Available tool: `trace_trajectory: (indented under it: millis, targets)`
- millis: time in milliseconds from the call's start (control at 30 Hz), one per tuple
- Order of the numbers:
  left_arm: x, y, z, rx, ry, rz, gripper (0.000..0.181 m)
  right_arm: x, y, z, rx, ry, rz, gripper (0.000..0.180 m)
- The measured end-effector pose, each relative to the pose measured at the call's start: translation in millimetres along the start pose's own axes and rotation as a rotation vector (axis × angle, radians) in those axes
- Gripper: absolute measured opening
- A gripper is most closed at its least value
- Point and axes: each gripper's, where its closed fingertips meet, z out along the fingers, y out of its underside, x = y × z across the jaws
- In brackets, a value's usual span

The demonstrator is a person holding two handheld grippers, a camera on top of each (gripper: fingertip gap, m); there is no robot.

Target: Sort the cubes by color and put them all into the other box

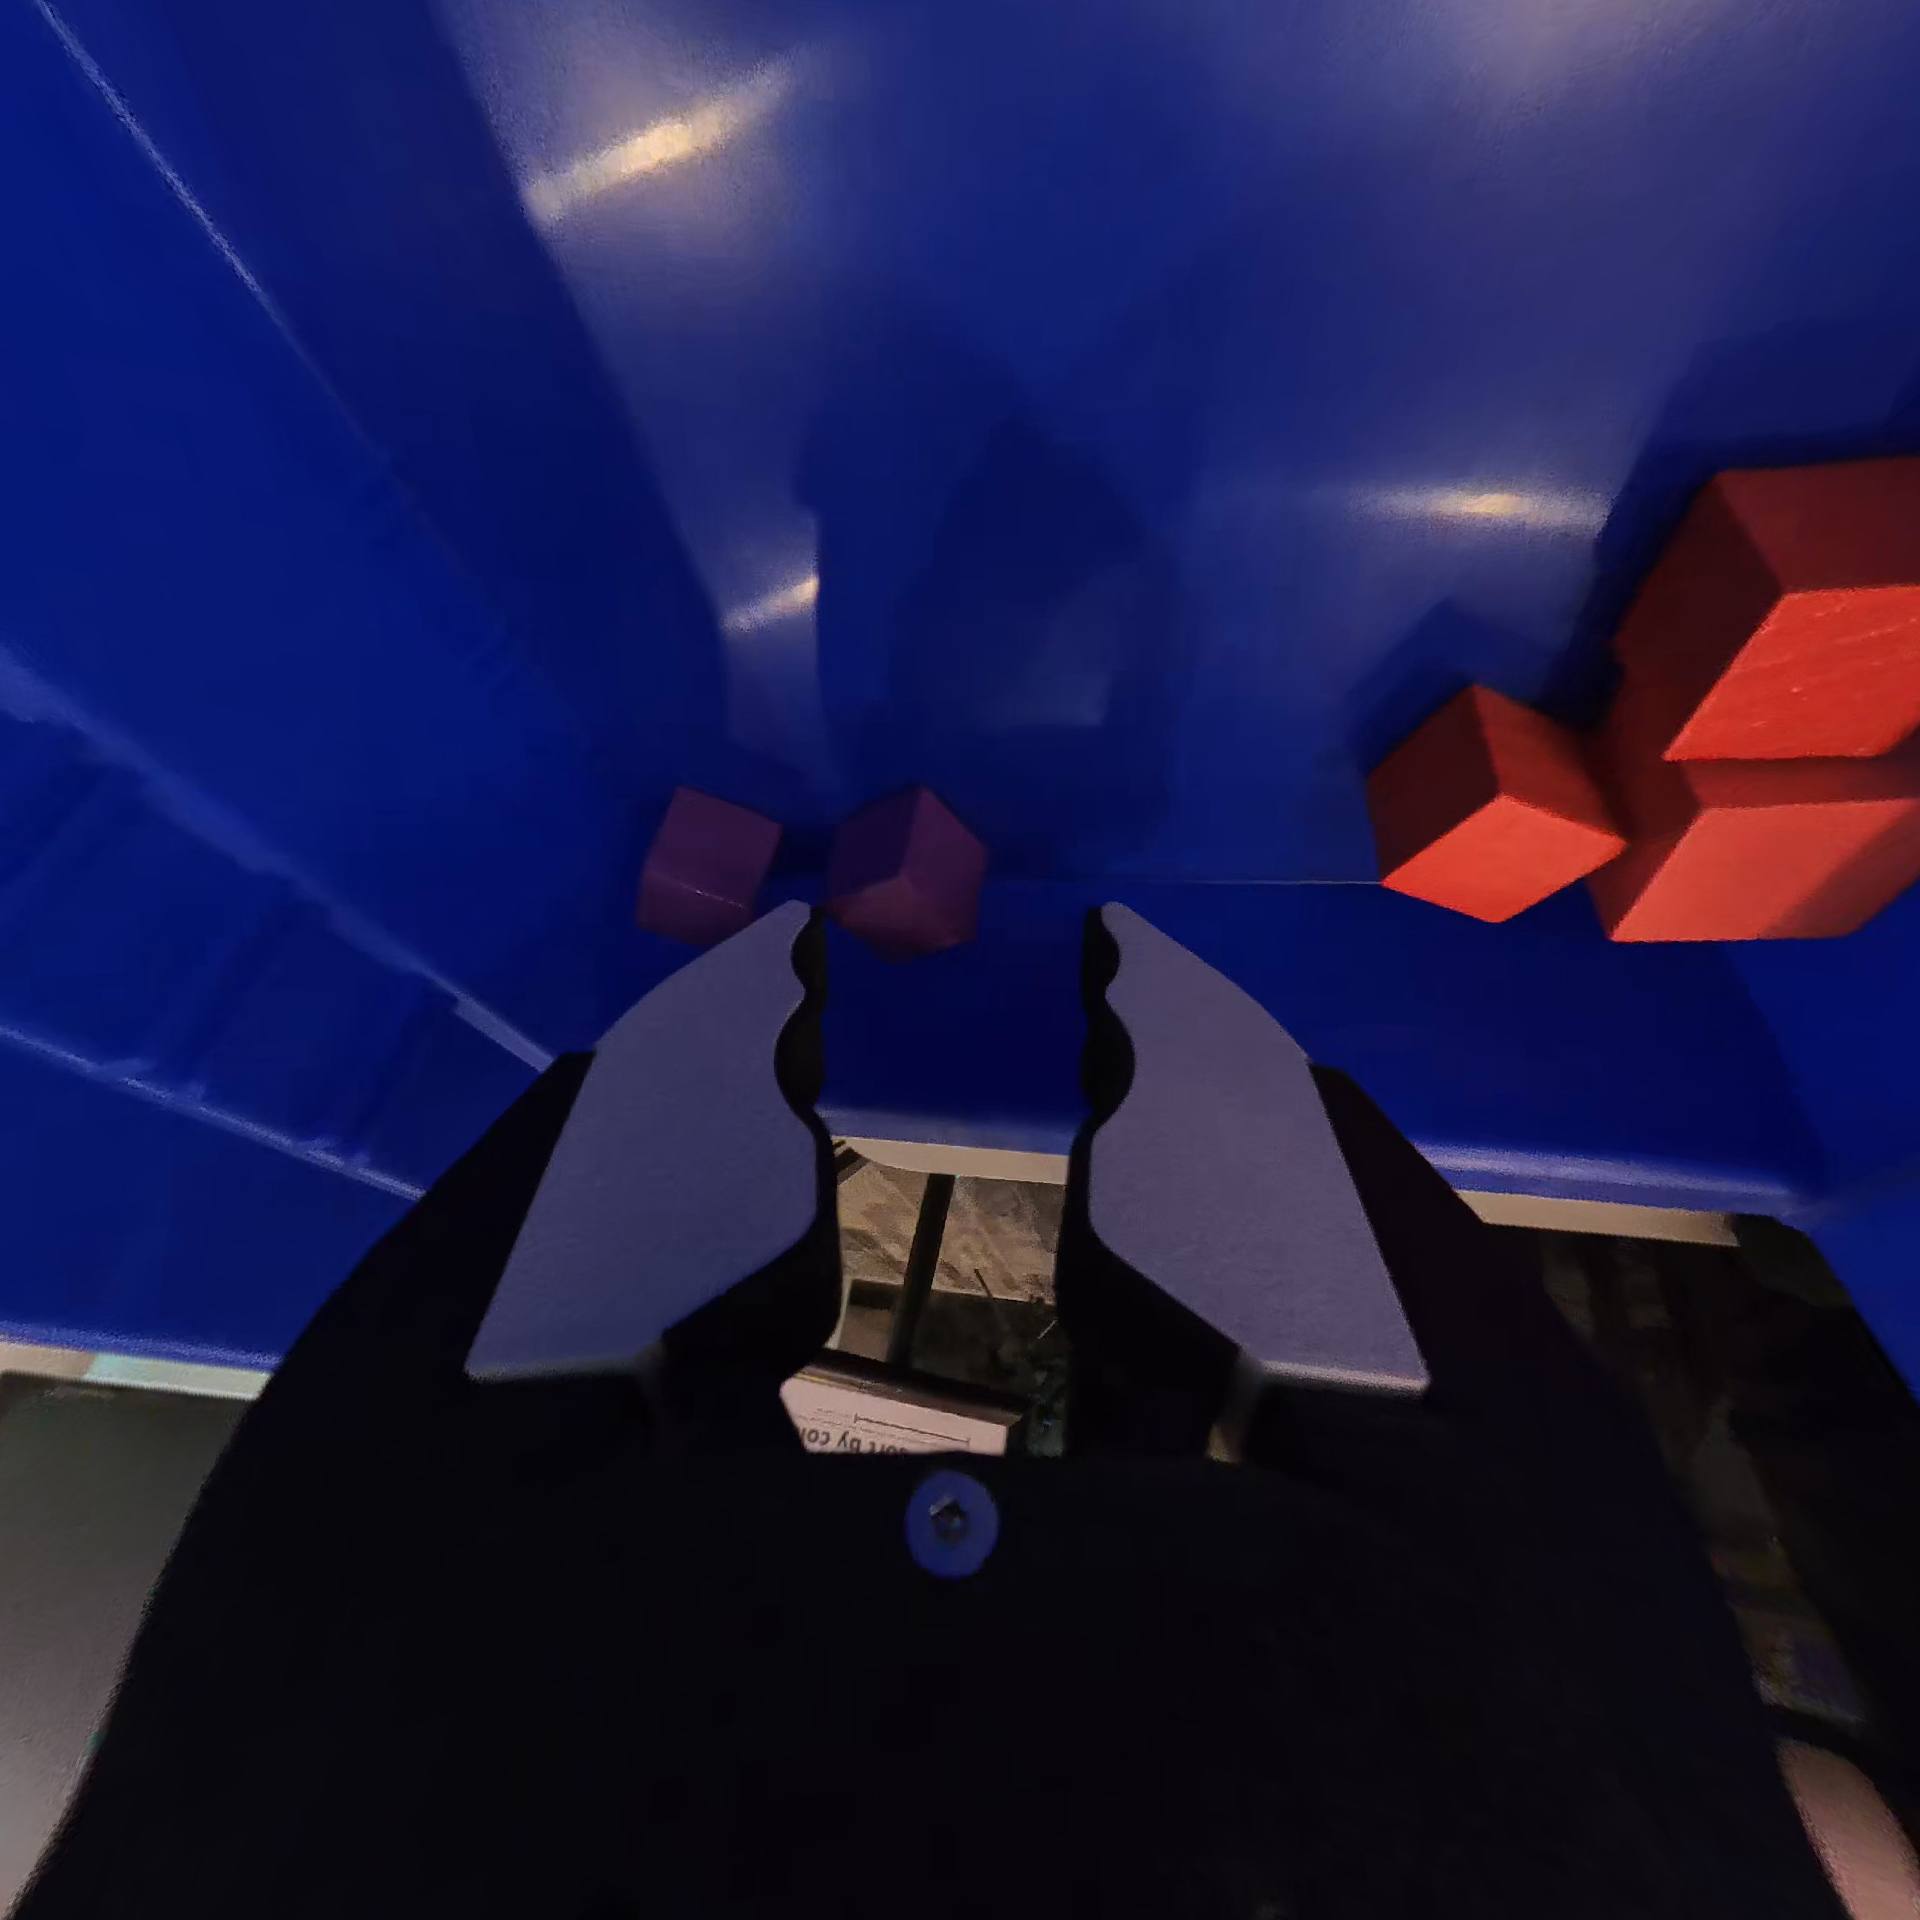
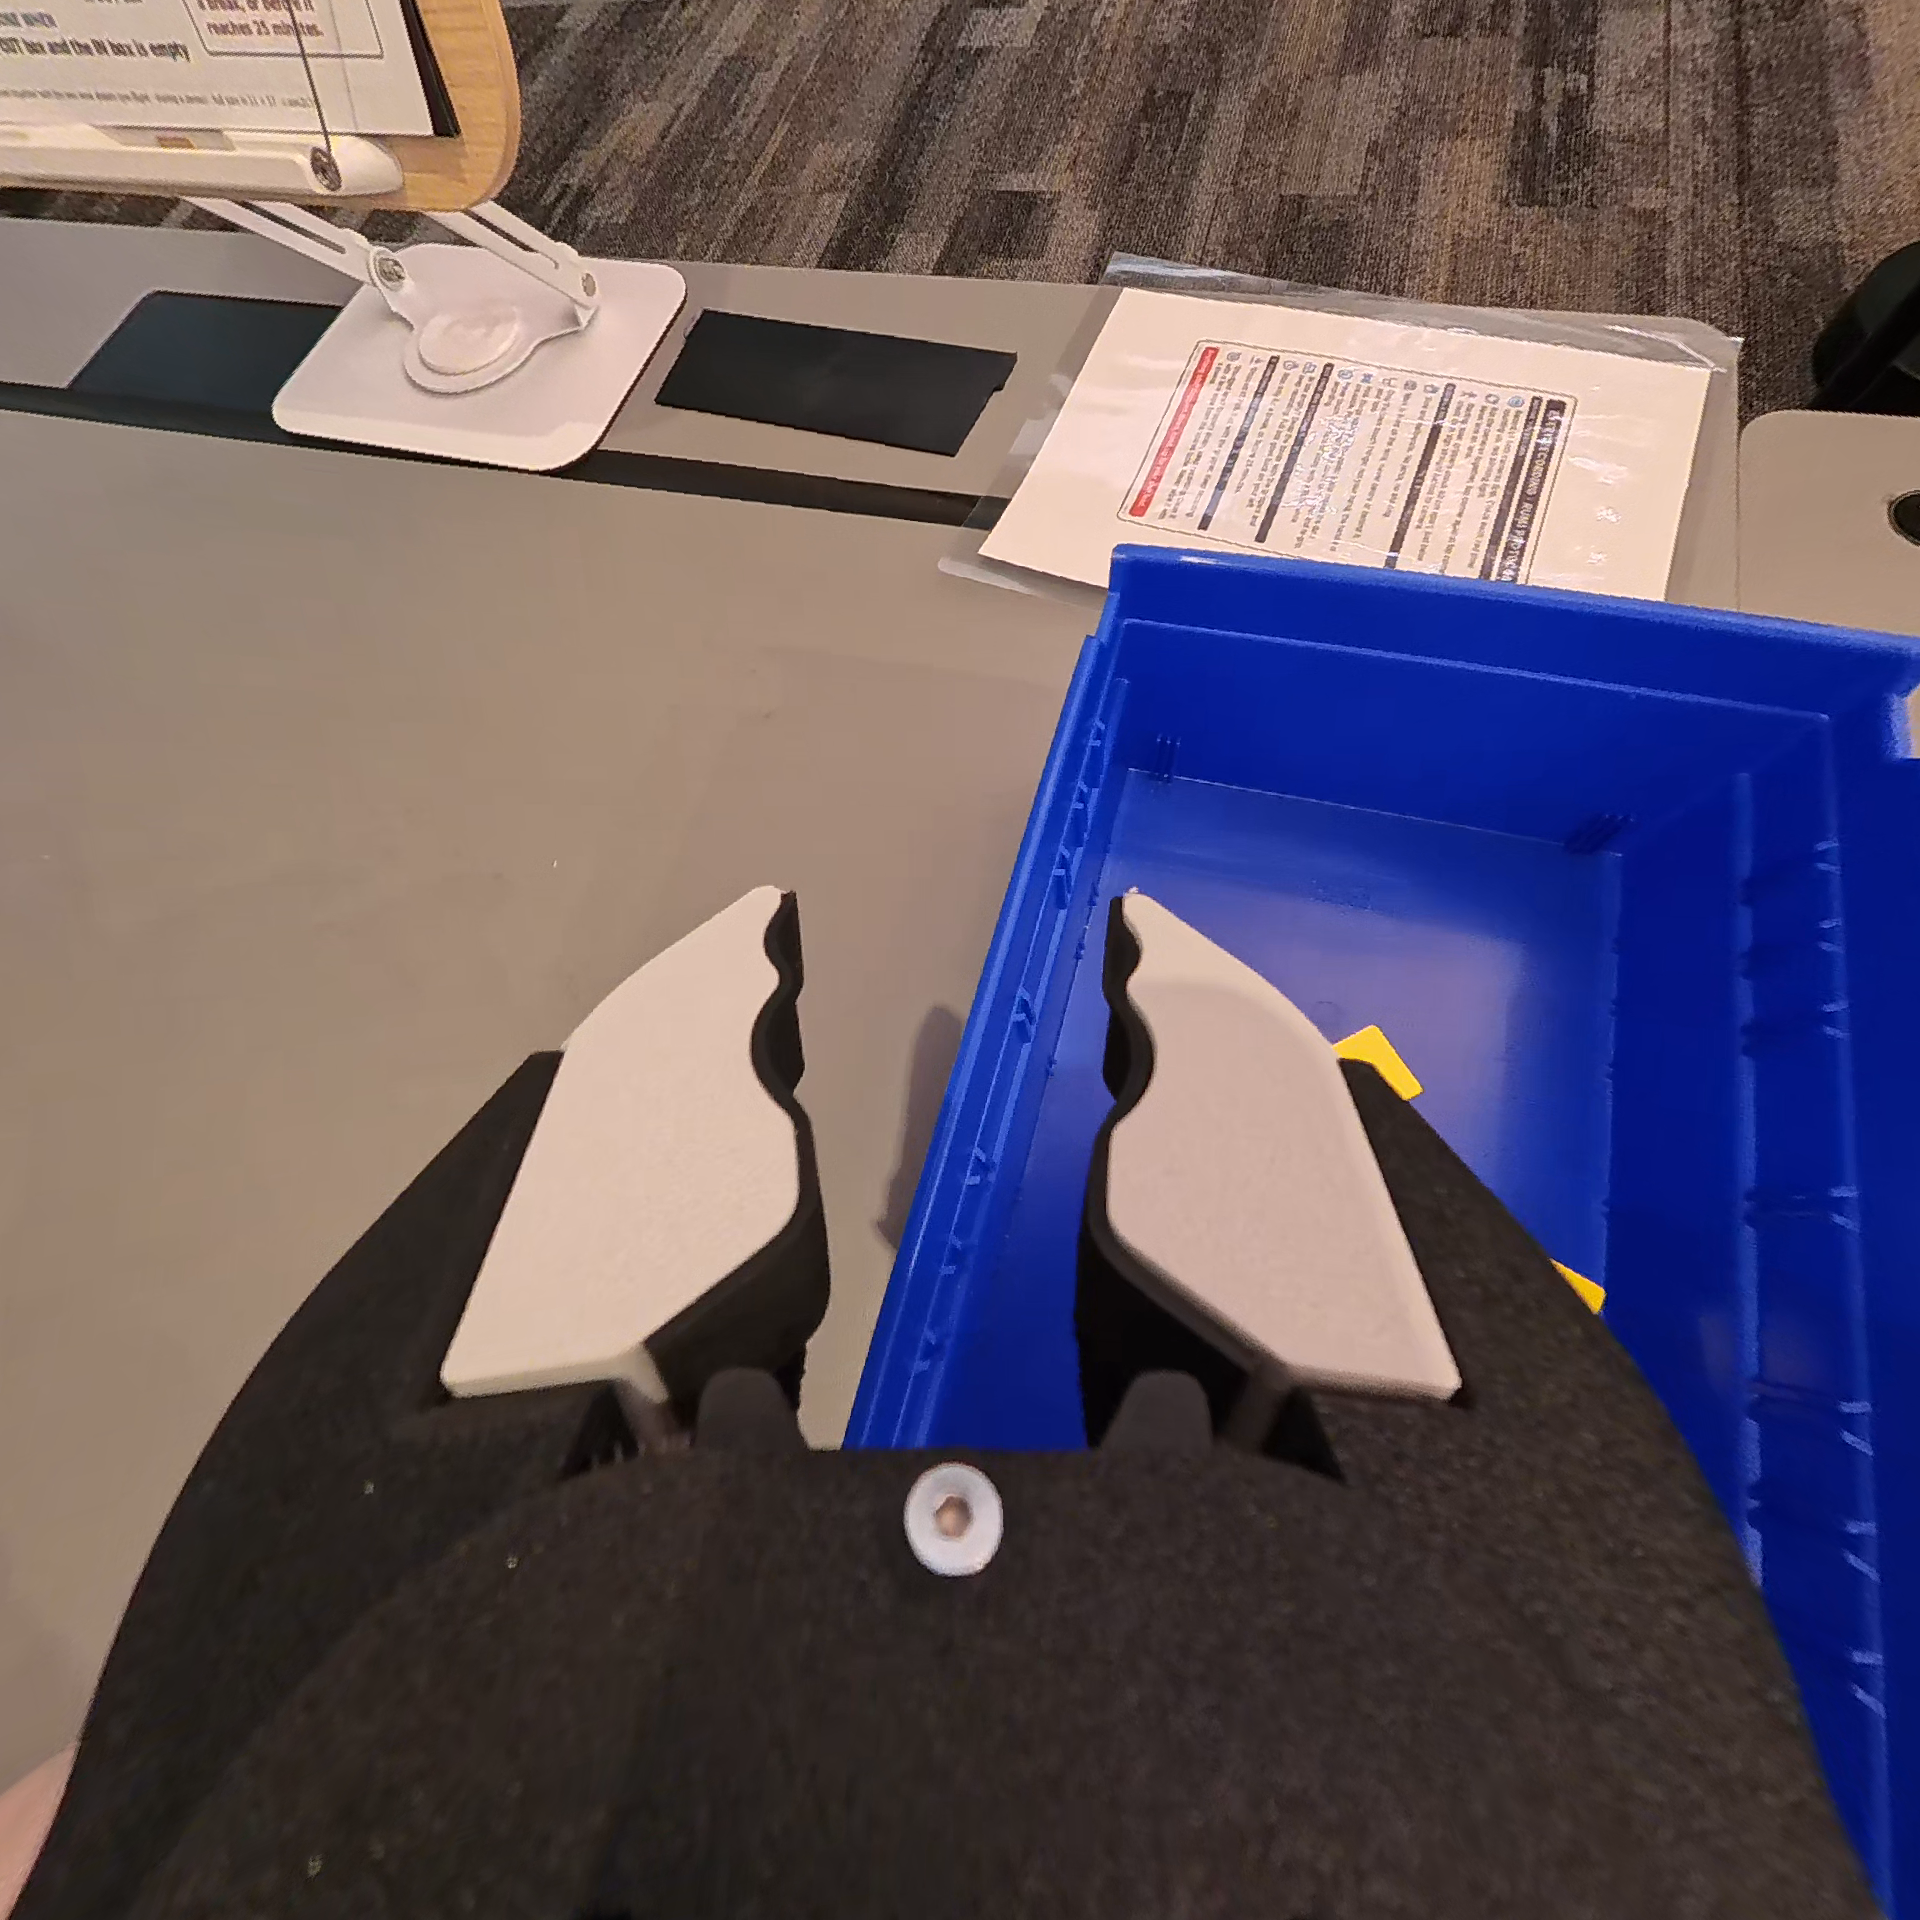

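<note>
In the left wrist view my left gripper [image 1: 948,914] is open and empty inside a blue box [image 1: 520,416]. Two purple cubes [image 1: 909,873] [image 1: 707,862] lie just beyond the left fingertip. Three red cubes [image 1: 1486,821] [image 1: 1787,665] [image 1: 1756,862] sit clustered at the right, one stacked on the others. In the right wrist view my right gripper [image 2: 951,904] is open and empty above the left wall of a blue box [image 2: 1351,665]. Two yellow cubes [image 2: 1382,1060] [image 2: 1579,1288] peek out behind the right finger, mostly hidden.
A grey table [image 2: 416,779] spreads left of the box. A white tablet stand [image 2: 468,353] with a paper sheet stands at the back left. A laminated sheet [image 2: 1351,447] lies behind the box. Carpet [image 2: 1143,125] lies beyond the table edge.
</note>
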Motion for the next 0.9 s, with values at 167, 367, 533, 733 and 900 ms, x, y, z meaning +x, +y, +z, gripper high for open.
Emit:
trace_trajectory:
  millis: [167,367,533,733,900]
  targets:
    - [-8,1,3,-0.022,-0.032,-0.037,0.039,0,4,1,-0.014,-0.007,-0.001,0.055]
    - [-1,-13,6,0.021,0.028,-0.023,0.025,1,5,0,-0.004,-0.013,0.003,0.055]
    - [1,-17,0,0.078,-0.004,0.059,0.022,2,6,-1,-0.005,-0.016,0.003,0.054]
    - [10,-27,-48,0.384,0.028,0.069,0.022,-3,1,-1,0.006,-0.023,-0.01,0.054]
    - [39,-43,-121,0.769,-0.011,0.158,0.022,-39,-25,3,0.038,-0.076,-0.13,0.052]
